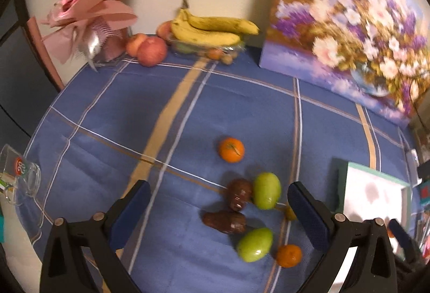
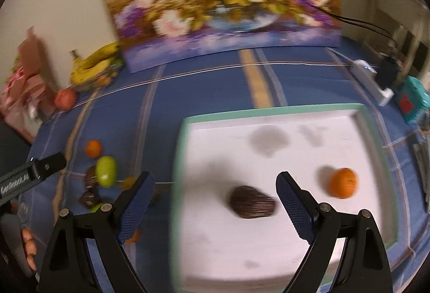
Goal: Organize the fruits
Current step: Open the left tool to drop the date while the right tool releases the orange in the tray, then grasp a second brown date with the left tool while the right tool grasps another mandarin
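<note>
In the left wrist view my left gripper (image 1: pixel 219 201) is open and empty above loose fruit on the blue cloth: an orange (image 1: pixel 231 150), two green fruits (image 1: pixel 266 190) (image 1: pixel 254 244), two dark brown fruits (image 1: pixel 239 194) (image 1: pixel 225 222) and a second orange (image 1: pixel 289 255). In the right wrist view my right gripper (image 2: pixel 215 190) is open over the white tray (image 2: pixel 295 121). A dark brown fruit (image 2: pixel 252 202) lies on the tray between the fingers. An orange (image 2: pixel 344 182) lies on the tray to its right.
Bananas (image 1: pixel 212 29) on a clear dish and apples (image 1: pixel 150 49) stand at the back, beside a pink bouquet (image 1: pixel 88 13). A flower painting (image 1: pixel 349 32) leans on the wall. A glass (image 1: pixel 18 177) lies at the left edge. A power strip (image 2: pixel 373 80) sits at the right.
</note>
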`<action>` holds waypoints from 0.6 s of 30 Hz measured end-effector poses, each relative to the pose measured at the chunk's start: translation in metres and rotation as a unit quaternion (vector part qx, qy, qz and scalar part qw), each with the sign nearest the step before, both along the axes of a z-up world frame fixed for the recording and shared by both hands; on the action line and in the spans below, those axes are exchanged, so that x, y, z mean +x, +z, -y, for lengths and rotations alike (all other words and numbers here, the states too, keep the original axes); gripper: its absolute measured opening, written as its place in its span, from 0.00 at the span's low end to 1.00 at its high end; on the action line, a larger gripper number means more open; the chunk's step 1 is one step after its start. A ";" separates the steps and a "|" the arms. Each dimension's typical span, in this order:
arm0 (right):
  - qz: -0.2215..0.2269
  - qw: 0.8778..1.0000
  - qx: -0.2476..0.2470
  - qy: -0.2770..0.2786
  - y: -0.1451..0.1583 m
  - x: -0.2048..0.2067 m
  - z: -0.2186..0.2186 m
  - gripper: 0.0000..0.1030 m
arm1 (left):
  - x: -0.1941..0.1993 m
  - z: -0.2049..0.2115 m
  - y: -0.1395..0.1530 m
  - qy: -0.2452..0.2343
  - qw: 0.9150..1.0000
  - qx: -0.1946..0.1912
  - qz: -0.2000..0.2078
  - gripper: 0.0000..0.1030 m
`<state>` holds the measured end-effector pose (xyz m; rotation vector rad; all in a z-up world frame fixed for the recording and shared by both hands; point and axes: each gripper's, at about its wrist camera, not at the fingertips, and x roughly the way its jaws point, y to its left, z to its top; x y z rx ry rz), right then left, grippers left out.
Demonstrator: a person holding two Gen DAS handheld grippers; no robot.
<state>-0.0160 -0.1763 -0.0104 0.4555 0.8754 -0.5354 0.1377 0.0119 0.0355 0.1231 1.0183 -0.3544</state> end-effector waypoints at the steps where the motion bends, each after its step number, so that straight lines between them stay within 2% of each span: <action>1: 0.003 1.000 0.003 0.006 0.000 0.002 -0.004 0.89 | 0.003 -0.005 0.002 0.003 1.000 -0.003 0.000 1.00; 7: 0.028 0.998 0.020 0.058 0.009 0.023 -0.037 0.89 | 0.014 -0.030 0.013 0.003 1.000 0.000 0.001 1.00; 11: 0.038 0.995 0.001 0.087 0.018 0.030 -0.059 0.89 | 0.019 -0.044 0.012 0.012 1.000 -0.021 -0.014 1.00; 18: 0.015 0.994 0.000 0.111 0.013 0.039 -0.072 0.89 | 0.023 -0.040 -0.008 0.009 0.998 -0.039 -0.058 1.00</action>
